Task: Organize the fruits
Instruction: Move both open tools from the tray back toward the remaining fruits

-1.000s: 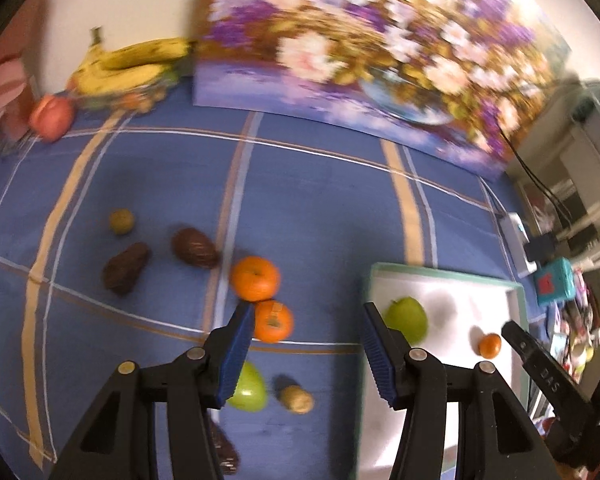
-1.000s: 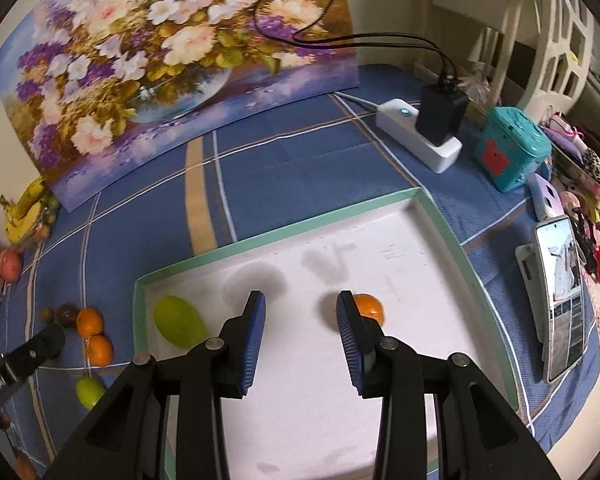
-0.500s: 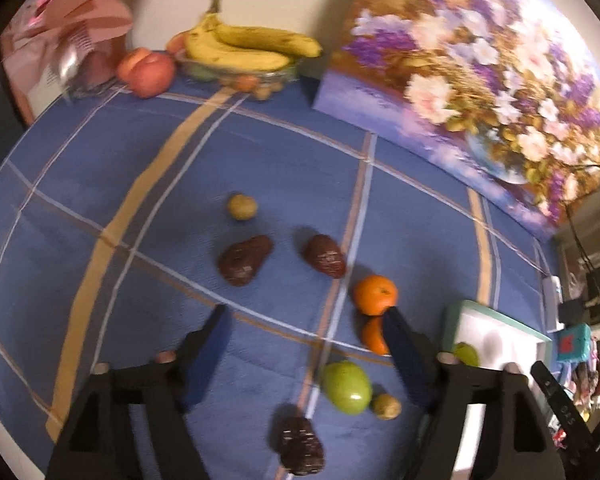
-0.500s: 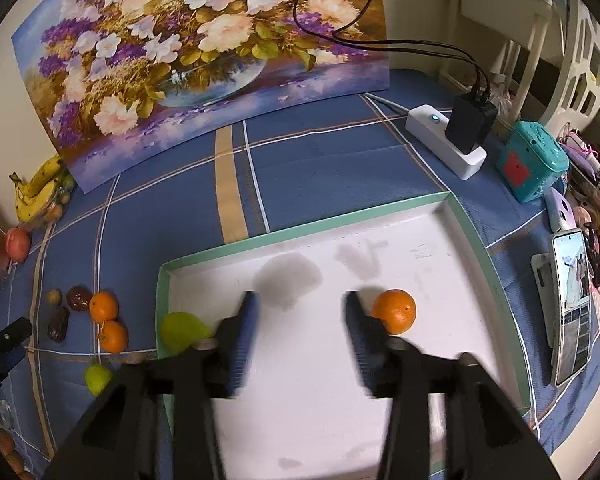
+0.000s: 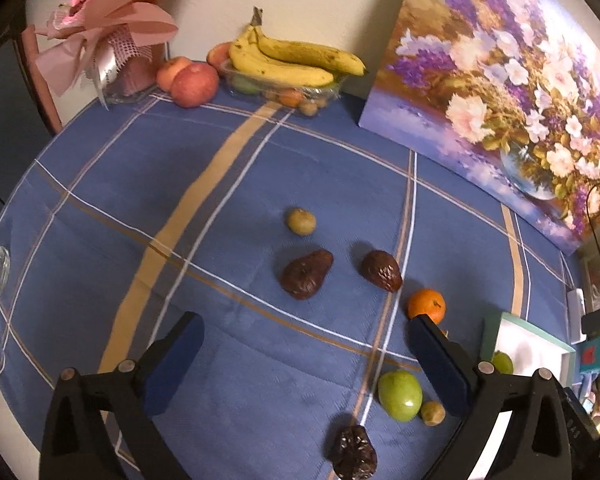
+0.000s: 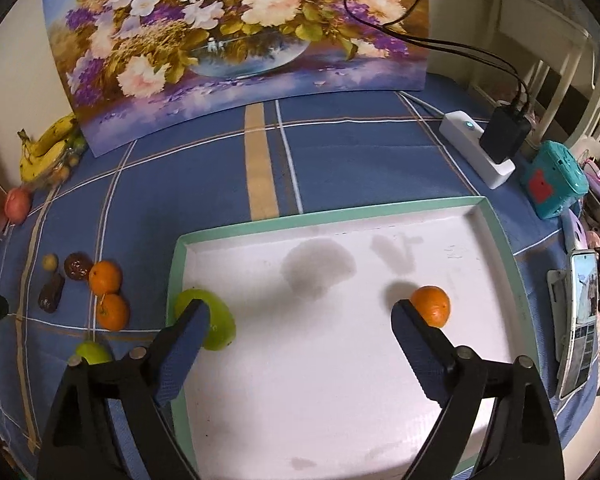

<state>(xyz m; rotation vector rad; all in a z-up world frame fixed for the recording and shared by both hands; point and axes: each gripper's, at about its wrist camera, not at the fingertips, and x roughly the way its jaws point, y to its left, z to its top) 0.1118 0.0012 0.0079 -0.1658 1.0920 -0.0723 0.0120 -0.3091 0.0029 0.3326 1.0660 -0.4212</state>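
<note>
Blue fingers on my left gripper point(image 5: 304, 364) and right gripper point(image 6: 300, 344) have just spread wide, holding nothing. Loose fruit sits on the worktop point(image 5: 140, 184); I should drop squarely over the nearest orange point(image 5: 427, 303), then carry it to the tray point(image 6: 496, 216).

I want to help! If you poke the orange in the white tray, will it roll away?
Probably. The orange looks round and sits loose on the tray's smooth flat floor, so a poke would likely roll it. The raised rim should stop it. Its firm-looking peel suggests gentle squeezing is fine.

Matt woven tablecloth point(image 5: 180, 184); glossy smooth green fruit point(image 5: 400, 395); wrinkled dark fruit point(image 5: 306, 274).
</note>
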